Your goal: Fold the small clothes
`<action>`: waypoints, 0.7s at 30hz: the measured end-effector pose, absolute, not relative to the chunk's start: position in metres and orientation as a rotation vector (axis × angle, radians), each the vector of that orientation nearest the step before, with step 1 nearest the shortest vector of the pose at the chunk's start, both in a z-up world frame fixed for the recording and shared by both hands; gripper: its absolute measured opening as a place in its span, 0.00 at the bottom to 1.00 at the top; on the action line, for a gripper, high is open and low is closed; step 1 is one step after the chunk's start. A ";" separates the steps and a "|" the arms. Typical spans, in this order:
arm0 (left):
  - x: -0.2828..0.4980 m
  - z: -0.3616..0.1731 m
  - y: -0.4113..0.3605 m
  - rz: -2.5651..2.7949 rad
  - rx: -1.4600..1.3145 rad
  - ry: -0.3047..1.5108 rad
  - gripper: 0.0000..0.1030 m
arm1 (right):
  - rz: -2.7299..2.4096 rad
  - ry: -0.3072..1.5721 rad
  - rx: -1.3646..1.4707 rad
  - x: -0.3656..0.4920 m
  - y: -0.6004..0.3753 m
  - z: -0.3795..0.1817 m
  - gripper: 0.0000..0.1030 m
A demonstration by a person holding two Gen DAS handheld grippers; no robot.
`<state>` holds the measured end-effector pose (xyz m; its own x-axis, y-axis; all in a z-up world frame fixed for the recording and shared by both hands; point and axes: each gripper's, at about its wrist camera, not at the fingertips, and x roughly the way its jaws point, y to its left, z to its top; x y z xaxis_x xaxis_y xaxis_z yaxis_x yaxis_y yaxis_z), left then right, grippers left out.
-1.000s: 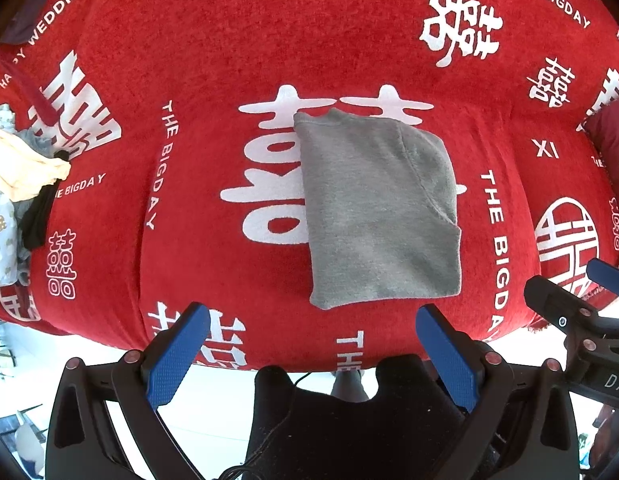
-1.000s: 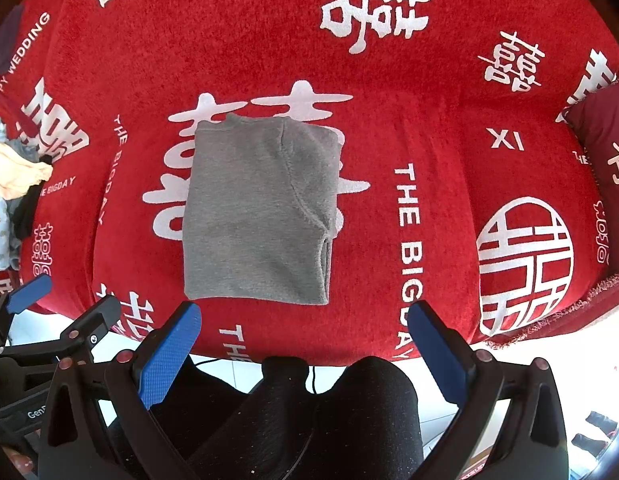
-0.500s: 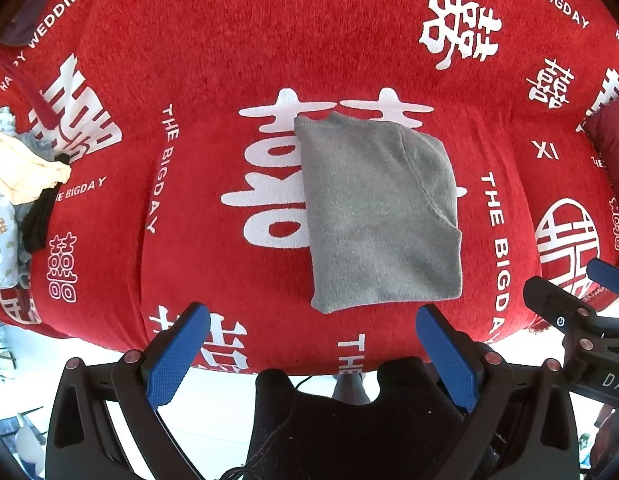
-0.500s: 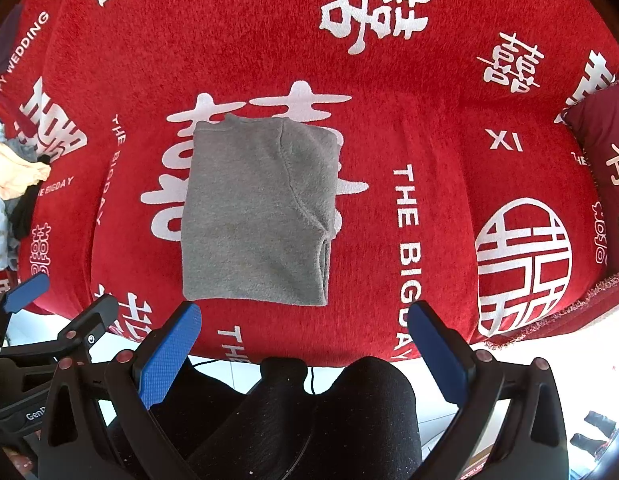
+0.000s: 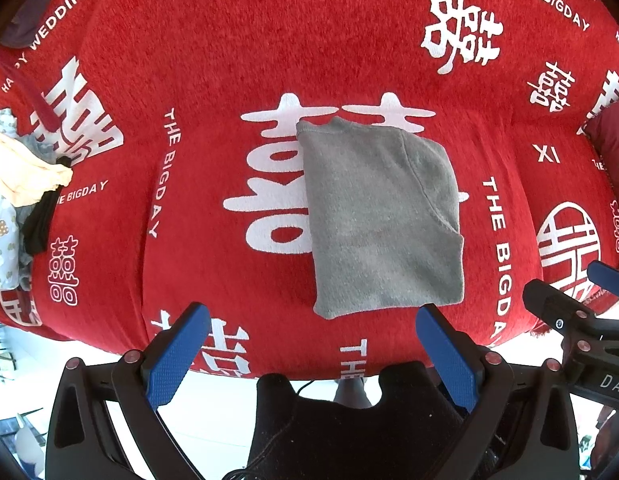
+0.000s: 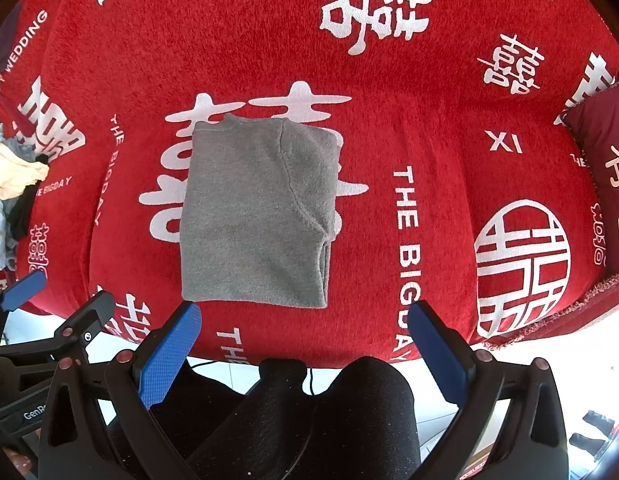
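A grey garment [image 5: 383,216] lies folded into a flat rectangle on the red printed cover [image 5: 229,60], near its front edge. It also shows in the right wrist view [image 6: 257,216]. My left gripper [image 5: 313,320] is open and empty, held just in front of the garment's near edge, apart from it. My right gripper [image 6: 305,316] is open and empty too, also just short of the near edge. The right gripper shows at the right edge of the left wrist view [image 5: 569,304], the left gripper at the left edge of the right wrist view [image 6: 57,304].
A pile of other small clothes [image 5: 25,184], yellow, black and patterned, lies at the cover's far left, also in the right wrist view [image 6: 13,184]. A dark red cushion [image 6: 601,148] sits at the right. The person's dark-trousered legs [image 6: 301,412] are below the grippers.
Almost nothing differs. Both grippers stay open and have drifted only slightly; the folded grey garment has not moved.
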<state>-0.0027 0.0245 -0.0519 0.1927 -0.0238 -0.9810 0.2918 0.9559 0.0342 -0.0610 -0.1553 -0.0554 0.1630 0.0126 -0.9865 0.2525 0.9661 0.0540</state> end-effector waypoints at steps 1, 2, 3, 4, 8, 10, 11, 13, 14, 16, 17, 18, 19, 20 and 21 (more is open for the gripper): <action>-0.003 -0.052 0.025 -0.224 0.232 1.362 1.00 | -0.173 1.400 0.225 -0.061 -0.155 -0.055 1.00; -0.002 -0.052 0.025 -0.225 0.232 1.363 1.00 | -0.174 1.400 0.225 -0.061 -0.155 -0.055 1.00; -0.003 -0.052 0.025 -0.225 0.232 1.362 1.00 | -0.174 1.401 0.224 -0.060 -0.156 -0.056 1.00; -0.002 -0.052 0.025 -0.224 0.233 1.362 1.00 | -0.174 1.401 0.223 -0.060 -0.157 -0.056 1.00; -0.002 -0.052 0.025 -0.224 0.232 1.362 1.00 | -0.173 1.401 0.222 -0.060 -0.157 -0.056 1.00; -0.001 -0.052 0.025 -0.224 0.231 1.362 1.00 | -0.174 1.401 0.223 -0.060 -0.155 -0.056 1.00; -0.002 -0.052 0.025 -0.224 0.232 1.362 1.00 | -0.174 1.401 0.223 -0.060 -0.155 -0.056 1.00; -0.001 -0.052 0.025 -0.225 0.232 1.362 1.00 | -0.176 1.402 0.222 -0.060 -0.155 -0.056 1.00; -0.001 -0.052 0.025 -0.225 0.231 1.361 1.00 | -0.175 1.401 0.223 -0.060 -0.155 -0.056 1.00; -0.001 -0.052 0.025 -0.224 0.231 1.362 1.00 | -0.175 1.402 0.220 -0.058 -0.156 -0.056 1.00; -0.001 -0.052 0.025 -0.225 0.232 1.362 1.00 | -0.174 1.403 0.219 -0.057 -0.157 -0.056 1.00; -0.001 -0.052 0.025 -0.225 0.232 1.362 1.00 | -0.175 1.403 0.220 -0.057 -0.157 -0.056 1.00; -0.001 -0.052 0.025 -0.225 0.232 1.362 1.00 | -0.175 1.402 0.219 -0.057 -0.157 -0.056 1.00; -0.001 -0.052 0.025 -0.225 0.231 1.362 1.00 | -0.175 1.403 0.218 -0.057 -0.158 -0.056 1.00; 0.000 -0.052 0.025 -0.225 0.232 1.362 1.00 | -0.174 1.404 0.216 -0.055 -0.159 -0.057 1.00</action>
<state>-0.0004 0.0253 -0.0524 0.1931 -0.0247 -0.9809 0.2919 0.9559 0.0334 -0.0547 -0.1588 -0.0570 0.1589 0.0070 -0.9873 0.2476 0.9677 0.0468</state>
